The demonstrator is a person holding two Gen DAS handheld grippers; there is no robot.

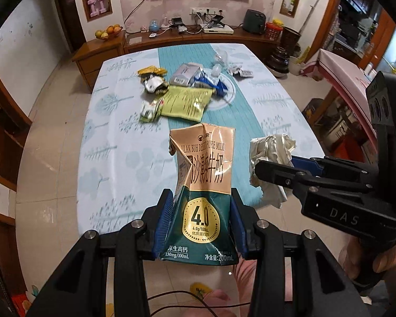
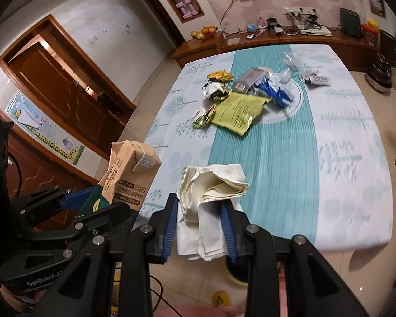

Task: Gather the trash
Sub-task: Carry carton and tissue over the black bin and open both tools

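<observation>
My left gripper (image 1: 202,206) is shut on a crushed green-and-tan milk carton (image 1: 204,185), held upright above the table's near edge; the same carton (image 2: 129,174) shows at the left of the right wrist view. My right gripper (image 2: 200,211) is shut on a crumpled white tissue wad (image 2: 211,185), which also appears at the right of the left wrist view as tissue (image 1: 272,153). Farther off on the table (image 1: 113,137) lie a yellow-green packet (image 1: 187,103), a grey box (image 1: 184,72), a blue wrapper (image 1: 208,82) and a yellow wrapper (image 1: 151,71).
A clear plastic bottle (image 1: 219,62) and a small printed wrapper (image 1: 241,72) lie near the table's far edge. A wooden sideboard (image 1: 171,39) with a fruit bowl (image 1: 108,33) stands behind the table. A dark door (image 2: 58,84) is at the left. Tiled floor surrounds the table.
</observation>
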